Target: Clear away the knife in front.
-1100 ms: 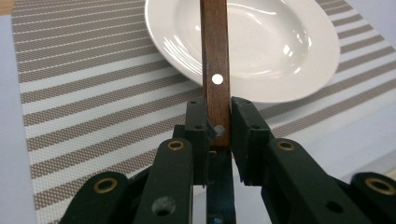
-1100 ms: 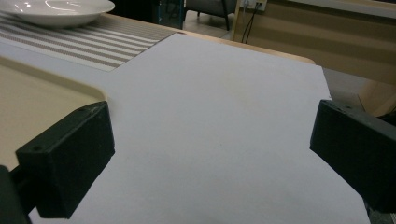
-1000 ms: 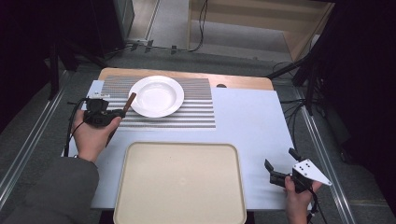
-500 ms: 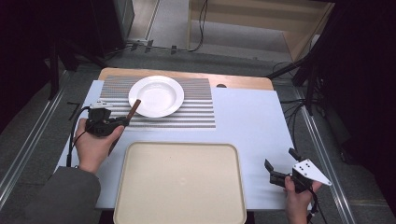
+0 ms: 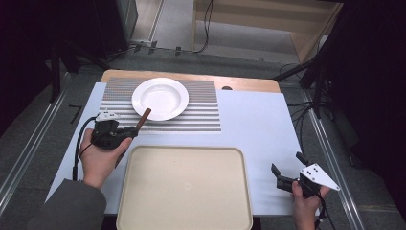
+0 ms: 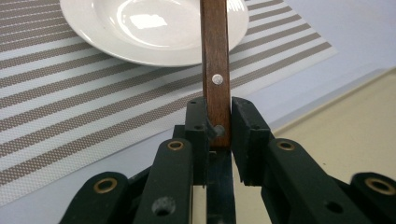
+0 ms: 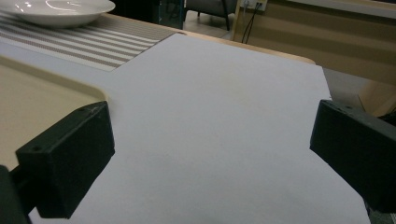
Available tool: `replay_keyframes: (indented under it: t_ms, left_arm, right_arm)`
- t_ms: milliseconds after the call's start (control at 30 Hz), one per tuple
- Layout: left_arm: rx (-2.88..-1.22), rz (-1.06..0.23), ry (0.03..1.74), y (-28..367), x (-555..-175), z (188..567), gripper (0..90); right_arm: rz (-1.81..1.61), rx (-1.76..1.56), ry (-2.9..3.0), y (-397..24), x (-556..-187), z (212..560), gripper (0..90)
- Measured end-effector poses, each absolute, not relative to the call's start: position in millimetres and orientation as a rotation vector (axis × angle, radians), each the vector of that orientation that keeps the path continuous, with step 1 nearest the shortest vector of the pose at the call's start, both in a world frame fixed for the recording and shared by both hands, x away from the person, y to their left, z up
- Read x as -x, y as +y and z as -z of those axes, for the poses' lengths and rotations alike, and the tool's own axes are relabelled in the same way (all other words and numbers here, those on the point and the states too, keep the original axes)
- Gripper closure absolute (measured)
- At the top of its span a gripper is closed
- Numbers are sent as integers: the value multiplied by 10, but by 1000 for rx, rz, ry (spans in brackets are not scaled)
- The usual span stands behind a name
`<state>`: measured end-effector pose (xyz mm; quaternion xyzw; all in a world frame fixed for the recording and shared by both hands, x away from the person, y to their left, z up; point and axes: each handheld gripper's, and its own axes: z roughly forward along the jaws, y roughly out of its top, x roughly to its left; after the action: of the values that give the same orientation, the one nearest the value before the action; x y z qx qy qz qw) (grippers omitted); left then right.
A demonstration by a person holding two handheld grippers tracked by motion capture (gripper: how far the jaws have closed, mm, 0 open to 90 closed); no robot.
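The left gripper has its jaws clamped on a wooden-handled knife, lifted near the white plate at 7 o'clock of it, not yet set down, while the right gripper waits with jaws apart.

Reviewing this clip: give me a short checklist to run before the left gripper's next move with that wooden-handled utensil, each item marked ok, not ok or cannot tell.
1. Left gripper jaws clamped on the wooden handle: ok.
2. Utensil's working end identified: cannot tell, hidden behind the jaws.
3. Handle tip clear of the white plate: not ok, in the high view it overlaps the rim; contact cannot tell.
4. Beige tray free to receive it: ok.
5. Right gripper out of the way, jaws open on nothing: ok.
6. Striped placemat lying flat: ok.
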<state>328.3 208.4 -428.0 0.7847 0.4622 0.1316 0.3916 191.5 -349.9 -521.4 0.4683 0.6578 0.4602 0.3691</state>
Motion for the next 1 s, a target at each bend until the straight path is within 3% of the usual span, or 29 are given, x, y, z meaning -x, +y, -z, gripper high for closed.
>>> replay_keyframes:
  t_ms: [1000]
  left_arm:
    - [-1967, -212, 1169, 1942, -2623, 4578, 767]
  right_arm:
    - [-1177, -1199, 1692, -3494, -1913, 5214, 0]
